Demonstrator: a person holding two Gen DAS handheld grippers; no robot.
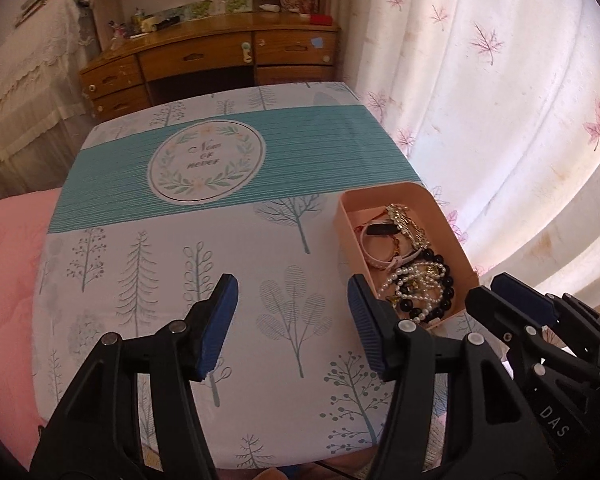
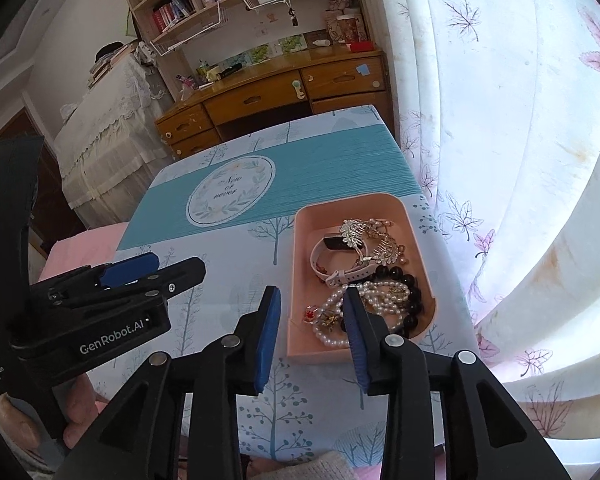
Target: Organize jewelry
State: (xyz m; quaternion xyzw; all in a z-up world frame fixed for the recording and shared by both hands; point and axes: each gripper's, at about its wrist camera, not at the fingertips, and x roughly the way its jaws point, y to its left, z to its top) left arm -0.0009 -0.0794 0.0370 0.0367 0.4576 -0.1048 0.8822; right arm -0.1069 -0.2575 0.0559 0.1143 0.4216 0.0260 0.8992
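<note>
Jewelry [image 2: 364,280] fills the pink tray [image 2: 300,248]; both grippers empty.

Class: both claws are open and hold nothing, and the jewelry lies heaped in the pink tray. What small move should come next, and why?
Probably draw both claws back: the left claw and right claw are empty, the jewelry sits inside the pink tray, and the tablecloth shows no loose piece.

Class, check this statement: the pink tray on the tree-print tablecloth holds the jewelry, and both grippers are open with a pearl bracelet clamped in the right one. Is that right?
One detail is wrong. The right gripper holds nothing; the pearl bracelet lies in the pink tray, as the right wrist view shows. The tray does sit on the tree-print tablecloth, and the left gripper is open too.
</note>
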